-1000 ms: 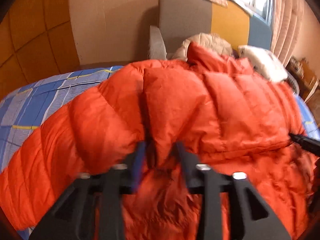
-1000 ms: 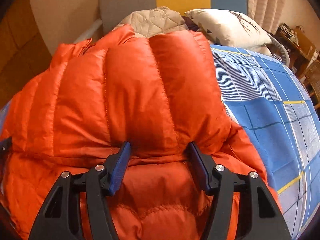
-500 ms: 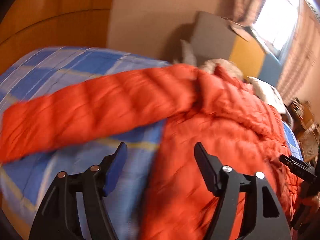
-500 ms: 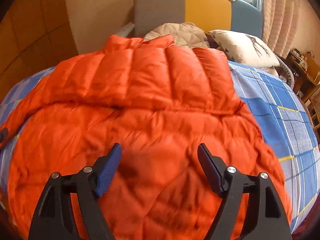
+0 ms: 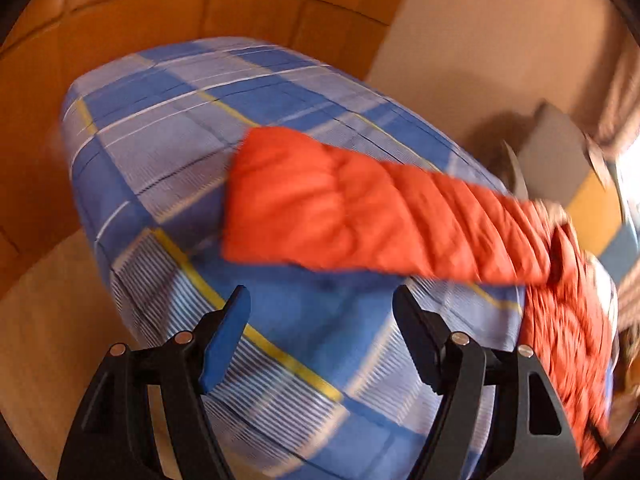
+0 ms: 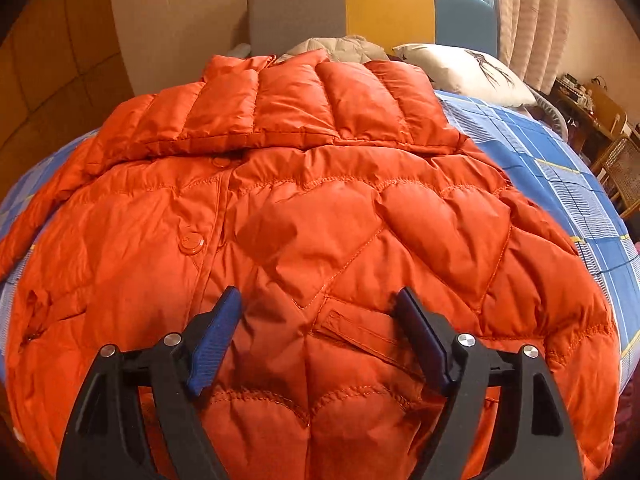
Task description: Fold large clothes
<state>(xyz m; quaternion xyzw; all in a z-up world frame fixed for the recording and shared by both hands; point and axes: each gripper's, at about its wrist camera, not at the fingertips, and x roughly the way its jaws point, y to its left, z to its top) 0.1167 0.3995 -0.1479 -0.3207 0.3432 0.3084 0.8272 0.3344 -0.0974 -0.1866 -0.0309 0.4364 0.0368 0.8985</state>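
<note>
Puffy orange quilted down jacket, front up across blue plaid bedspread, hood folded down, one sleeve outstretched toward bed's left edge. Left gripper and right gripper both spread apart, holding nothing. Folding judged barely begun: sleeves and body remaining.

Left wrist view angled over bed corner, right wrist view close above, both sharing jacket

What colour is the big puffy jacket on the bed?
Bright orange. The puffy jacket shows best in the right wrist view, spread over the blue checked bedsheet.
</note>
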